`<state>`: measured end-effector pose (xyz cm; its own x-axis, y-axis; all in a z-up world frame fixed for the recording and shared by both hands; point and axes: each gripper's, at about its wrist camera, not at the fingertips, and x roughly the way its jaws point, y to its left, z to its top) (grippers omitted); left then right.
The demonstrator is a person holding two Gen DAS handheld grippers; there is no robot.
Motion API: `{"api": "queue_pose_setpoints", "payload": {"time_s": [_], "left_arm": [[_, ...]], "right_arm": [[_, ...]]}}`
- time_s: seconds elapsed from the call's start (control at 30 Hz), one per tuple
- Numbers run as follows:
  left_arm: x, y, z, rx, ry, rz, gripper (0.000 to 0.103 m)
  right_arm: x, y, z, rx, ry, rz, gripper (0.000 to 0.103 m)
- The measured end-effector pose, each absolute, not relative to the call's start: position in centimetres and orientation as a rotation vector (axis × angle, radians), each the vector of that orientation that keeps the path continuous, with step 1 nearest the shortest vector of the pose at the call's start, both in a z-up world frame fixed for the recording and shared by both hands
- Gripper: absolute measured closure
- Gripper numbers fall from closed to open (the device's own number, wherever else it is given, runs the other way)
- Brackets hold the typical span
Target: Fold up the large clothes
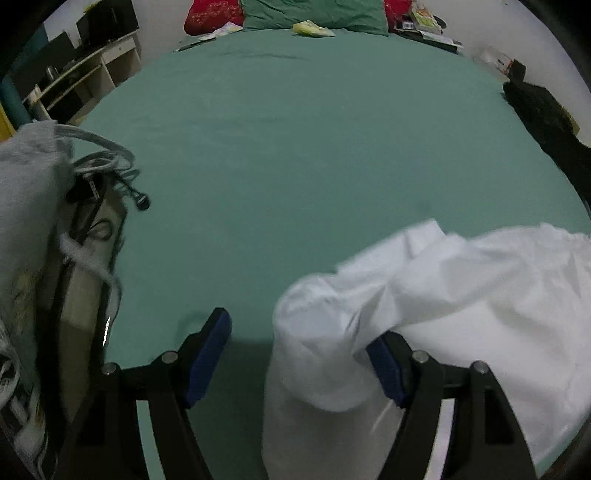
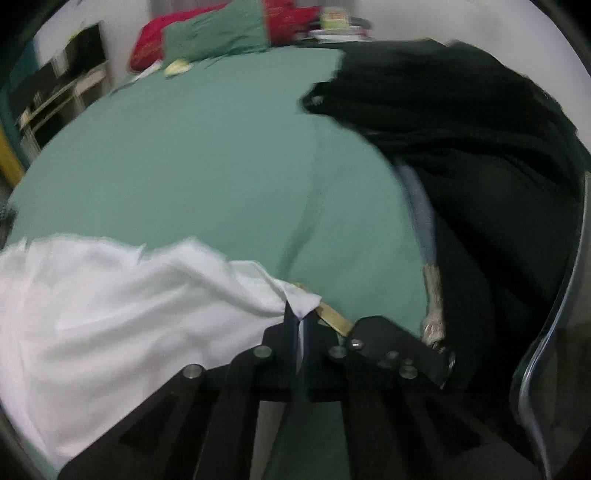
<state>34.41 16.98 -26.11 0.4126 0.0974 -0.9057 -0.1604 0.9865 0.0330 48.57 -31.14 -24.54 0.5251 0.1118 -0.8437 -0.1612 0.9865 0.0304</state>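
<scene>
A large white garment [image 1: 461, 295] lies crumpled on the green bed sheet [image 1: 295, 147] at the near right. My left gripper [image 1: 299, 339] is open; a fold of the white cloth drapes between its fingers and over the right blue pad [image 1: 386, 363]. In the right wrist view the white garment [image 2: 110, 314] spreads to the left. My right gripper [image 2: 299, 325] is shut on an edge of the white garment.
A black garment pile [image 2: 461, 147] lies on the bed's right side, also in the left wrist view [image 1: 546, 122]. Green and red pillows [image 1: 314, 13] sit at the head. Grey cloth and cables [image 1: 99, 173] hang at the left edge. Shelves [image 1: 85, 77] stand beyond.
</scene>
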Motion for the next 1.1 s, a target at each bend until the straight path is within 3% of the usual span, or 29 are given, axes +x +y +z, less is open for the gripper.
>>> {"api": "queue_pose_setpoints", "payload": {"time_s": [0.1,0.17,0.27,0.37,0.4,0.43,0.5,0.67,0.73,0.93,1.1], "left_arm": [[35.7,19.0,-25.9,-0.122,1.118,0.228,0.044],[35.6,20.5,-25.4,-0.166,1.115,0.282,0.042],[35.2,21.4,-24.5,-0.212,1.114,0.347,0.032],[34.0,20.3,-23.1,-0.168,1.106,0.320,0.031],[33.6,19.8,-22.6,-0.153,1.105,0.314,0.031],[33.1,19.0,-21.9,-0.138,1.104,0.298,0.031],[32.6,17.9,-20.7,-0.120,1.087,0.280,0.031],[32.5,13.8,-18.0,-0.128,1.011,0.181,0.030],[33.3,12.5,-18.1,-0.143,1.010,0.049,0.030],[35.4,7.6,-22.1,-0.158,1.166,-0.062,0.029],[36.7,9.5,-25.0,-0.135,1.172,0.064,0.024]], "right_arm": [[49.0,-31.5,-24.6,-0.025,0.999,0.142,0.101],[49.0,-31.4,-24.4,-0.016,0.990,0.128,0.101],[48.5,-31.8,-24.1,0.030,0.989,0.101,0.089],[46.2,-31.5,-23.4,0.062,0.977,0.089,0.083],[46.5,-31.7,-23.5,0.063,0.968,0.087,0.076],[45.8,-31.5,-23.1,0.052,0.955,0.083,0.055],[44.6,-30.5,-22.1,0.012,0.896,0.096,0.040],[43.5,-27.5,-20.1,-0.001,0.774,0.254,0.040],[43.6,-26.0,-20.5,0.059,0.809,0.394,0.040],[45.8,-22.8,-25.3,0.096,1.029,0.446,0.040],[46.3,-21.8,-25.1,0.001,0.980,0.371,0.040]]}}
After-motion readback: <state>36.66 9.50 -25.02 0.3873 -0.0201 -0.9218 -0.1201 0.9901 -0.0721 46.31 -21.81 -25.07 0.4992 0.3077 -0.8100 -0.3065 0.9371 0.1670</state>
